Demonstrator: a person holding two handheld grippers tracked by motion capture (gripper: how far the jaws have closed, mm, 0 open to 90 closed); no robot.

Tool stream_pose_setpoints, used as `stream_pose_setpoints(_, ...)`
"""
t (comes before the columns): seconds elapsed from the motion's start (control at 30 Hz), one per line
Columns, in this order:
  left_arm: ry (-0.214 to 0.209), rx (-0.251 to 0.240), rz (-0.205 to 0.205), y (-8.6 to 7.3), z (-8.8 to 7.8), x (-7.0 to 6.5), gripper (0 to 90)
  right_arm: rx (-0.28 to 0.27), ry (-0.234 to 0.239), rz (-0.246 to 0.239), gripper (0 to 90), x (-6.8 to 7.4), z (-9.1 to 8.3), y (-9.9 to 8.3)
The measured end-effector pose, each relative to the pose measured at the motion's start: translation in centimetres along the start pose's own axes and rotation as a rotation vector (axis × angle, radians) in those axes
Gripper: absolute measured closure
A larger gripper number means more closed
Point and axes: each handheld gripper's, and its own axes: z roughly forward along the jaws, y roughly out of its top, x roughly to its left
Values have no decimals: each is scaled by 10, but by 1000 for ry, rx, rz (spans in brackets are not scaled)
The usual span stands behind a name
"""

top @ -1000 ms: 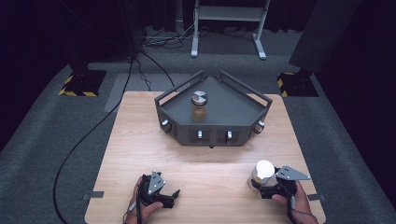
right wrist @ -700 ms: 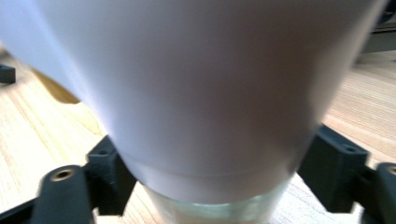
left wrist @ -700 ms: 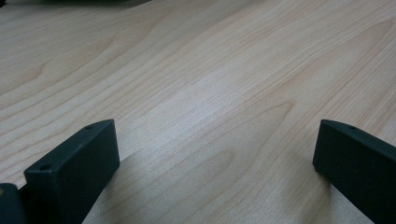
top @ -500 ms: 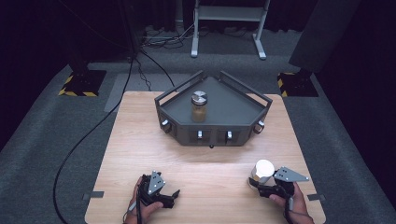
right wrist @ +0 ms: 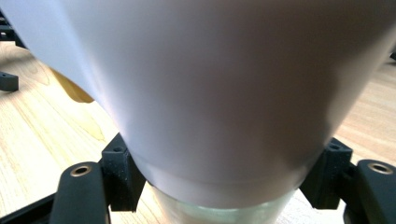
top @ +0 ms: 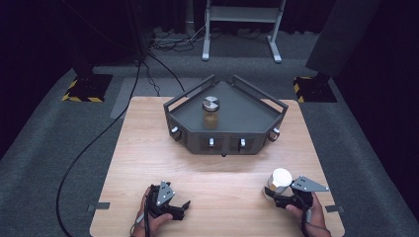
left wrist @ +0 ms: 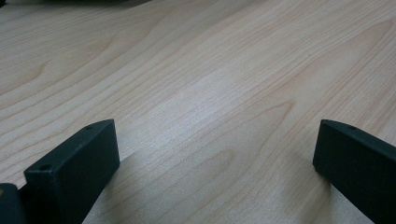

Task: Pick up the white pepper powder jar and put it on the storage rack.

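Observation:
A jar with a white lid (top: pixel 280 178) stands on the wooden table (top: pixel 212 173) near its front right corner. My right gripper (top: pixel 275 193) is shut on it from the near side. In the right gripper view the jar (right wrist: pixel 210 93) looms large, and the right gripper (right wrist: pixel 224 186) has its two black pads pressed on the glass just under the lid. At the front left, my left gripper (top: pixel 182 210) rests on the table, open. The left gripper view has the left gripper (left wrist: pixel 215 158) with jaws wide apart over bare wood.
A dark grey five-sided tray (top: pixel 225 144) with raised rails sits at the back middle of the table. In it stands a brown jar with a metal lid (top: pixel 211 113). A black cable (top: pixel 89 148) runs over the floor at the left.
The right gripper's jaws have come in against the white-lidded jar, which stays where it stood. The left hand and gripper have kept still.

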Motion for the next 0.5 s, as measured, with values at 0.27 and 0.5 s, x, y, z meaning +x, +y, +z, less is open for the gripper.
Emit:
stream_pose_setpoints(0.27, 0, 0, 0, 0, 0, 0, 4, -35, -32, -4, 293, 7, -9, 15)
stream_pose_setpoints(0.5, 0, 0, 0, 0, 0, 0, 4, -78, -69, -9, 293, 10, -15, 38)
